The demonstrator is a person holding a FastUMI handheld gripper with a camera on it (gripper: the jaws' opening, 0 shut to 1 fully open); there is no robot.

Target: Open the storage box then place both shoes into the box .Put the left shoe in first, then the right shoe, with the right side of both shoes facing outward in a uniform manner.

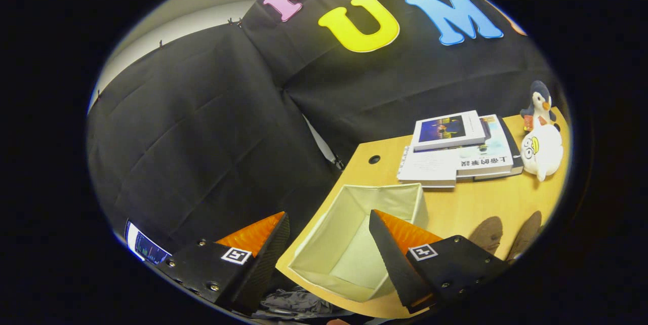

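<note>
Your gripper (329, 236) is spread wide and holds nothing, with the storage box (354, 244), a lidless square bin of pale soft fabric, lying between and just ahead of its fingers on the wooden table (486, 203). Two brown, suede-looking shoes (488, 234) sit right of the box, with stacked books (458, 150) and a plush penguin (541, 132) farther back.

I see even overhead light on the pale wooden table (471, 203); soft shadows inside the cream fabric box (354, 244). Fisheye bends the edges; my gripper's (329, 226) parted fingers look sharp.

Probably cloth-walled booth, study desk (486, 203)
</note>
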